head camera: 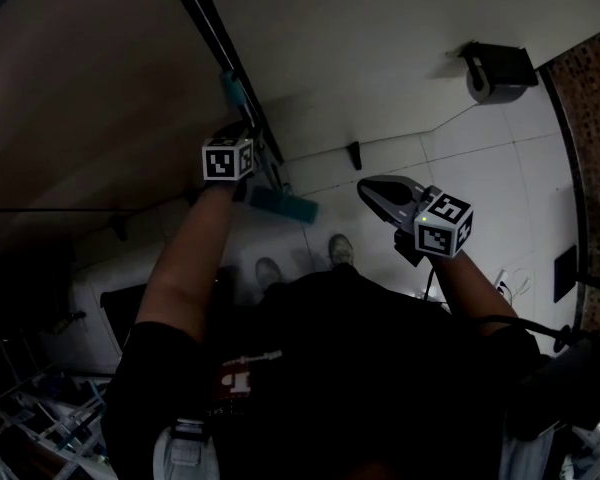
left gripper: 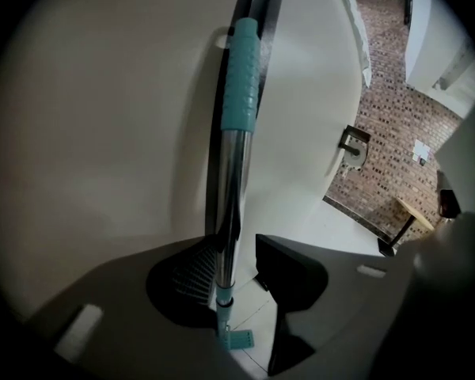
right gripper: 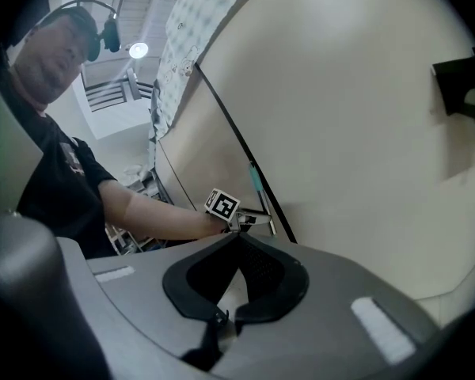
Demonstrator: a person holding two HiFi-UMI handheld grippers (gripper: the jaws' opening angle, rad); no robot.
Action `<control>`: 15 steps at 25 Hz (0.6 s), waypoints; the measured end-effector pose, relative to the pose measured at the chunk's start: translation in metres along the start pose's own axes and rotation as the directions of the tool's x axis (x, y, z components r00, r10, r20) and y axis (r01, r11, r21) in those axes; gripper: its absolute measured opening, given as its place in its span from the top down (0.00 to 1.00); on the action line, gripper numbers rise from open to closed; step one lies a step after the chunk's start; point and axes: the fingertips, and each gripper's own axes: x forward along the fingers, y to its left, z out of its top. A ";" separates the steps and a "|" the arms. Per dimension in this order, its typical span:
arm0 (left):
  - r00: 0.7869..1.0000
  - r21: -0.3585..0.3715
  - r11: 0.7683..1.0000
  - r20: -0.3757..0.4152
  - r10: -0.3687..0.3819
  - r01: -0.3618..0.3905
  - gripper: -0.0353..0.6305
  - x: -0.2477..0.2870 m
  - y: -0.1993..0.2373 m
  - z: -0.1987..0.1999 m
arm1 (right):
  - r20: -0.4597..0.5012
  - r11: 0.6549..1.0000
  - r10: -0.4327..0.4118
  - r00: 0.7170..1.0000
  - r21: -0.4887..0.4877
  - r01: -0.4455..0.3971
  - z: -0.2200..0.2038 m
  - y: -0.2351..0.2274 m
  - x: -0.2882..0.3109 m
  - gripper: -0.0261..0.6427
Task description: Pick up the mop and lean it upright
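Head view: the person looks down on both arms, the left gripper [head camera: 242, 173] up at the pale wall [head camera: 380, 28] and the right gripper [head camera: 370, 188] out over the tiled floor [head camera: 500, 158].
Mop [left gripper: 231, 204]: it stands upright, leaning on the wall, with its teal head [left gripper: 236, 339] on the floor and a teal grip sleeve [left gripper: 241, 74] higher up the chrome shaft.
Left gripper: its jaws are spread wide with the mop's shaft between them. The shaft runs just in front of the ribbed pad at the left of the left gripper view, though contact cannot be told. A clear gap separates it from the other jaw.
Right gripper: its jaws are closed together with nothing between them. It is well apart from the mop and points towards the wall.
Right gripper view: the left arm reaches to the mop, marker cube uppermost.
Wall fitting: a dark paper-roll holder [head camera: 495, 68] is mounted to the right of the mop.
Far side: a brick wall [left gripper: 396, 149] shows in the left gripper view.
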 end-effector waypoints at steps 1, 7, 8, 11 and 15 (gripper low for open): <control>1.000 0.002 1.000 0.004 0.013 -0.013 0.75 0.001 0.004 0.002 | 0.001 1.000 -0.004 1.000 0.002 0.004 -0.001 -0.002 -0.001 0.94; 1.000 0.005 1.000 0.012 0.018 -0.018 0.81 0.000 0.014 0.001 | -0.005 0.999 -0.043 0.999 -0.001 0.043 -0.006 -0.007 0.006 0.94; 1.000 0.007 1.000 0.015 0.015 -0.015 0.81 -0.003 0.013 -0.002 | -0.008 0.999 -0.042 0.999 -0.003 0.042 -0.006 -0.006 0.007 0.94; 1.000 -0.007 1.000 0.014 0.019 -0.018 0.81 -0.023 0.004 -0.015 | -0.034 1.000 -0.005 0.999 -0.021 0.004 -0.007 0.005 0.006 0.94; 1.000 0.036 0.999 -0.010 0.005 -0.005 0.82 -0.024 -0.011 -0.017 | -0.026 0.999 -0.001 1.000 -0.039 0.000 -0.001 0.012 -0.001 0.94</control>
